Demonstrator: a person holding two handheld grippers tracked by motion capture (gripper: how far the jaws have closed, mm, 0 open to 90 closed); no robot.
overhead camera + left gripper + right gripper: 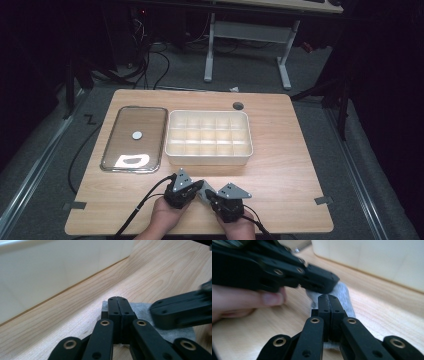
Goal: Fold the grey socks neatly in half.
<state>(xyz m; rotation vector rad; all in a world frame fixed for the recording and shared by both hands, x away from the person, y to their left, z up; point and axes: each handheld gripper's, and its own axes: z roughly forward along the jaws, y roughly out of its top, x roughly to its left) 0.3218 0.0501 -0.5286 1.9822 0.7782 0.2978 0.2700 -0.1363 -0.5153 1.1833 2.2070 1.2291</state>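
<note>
The grey cloth lies under both grippers, tips meeting low, fingers closed, holding nothing.

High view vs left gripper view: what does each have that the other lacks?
High view alone: the clear lid lying left of the box and the person's hands. Left gripper view alone: a grey cloth patch flat under the shut left gripper. Shared: the white divided box, the wooden table and the right gripper.
</note>
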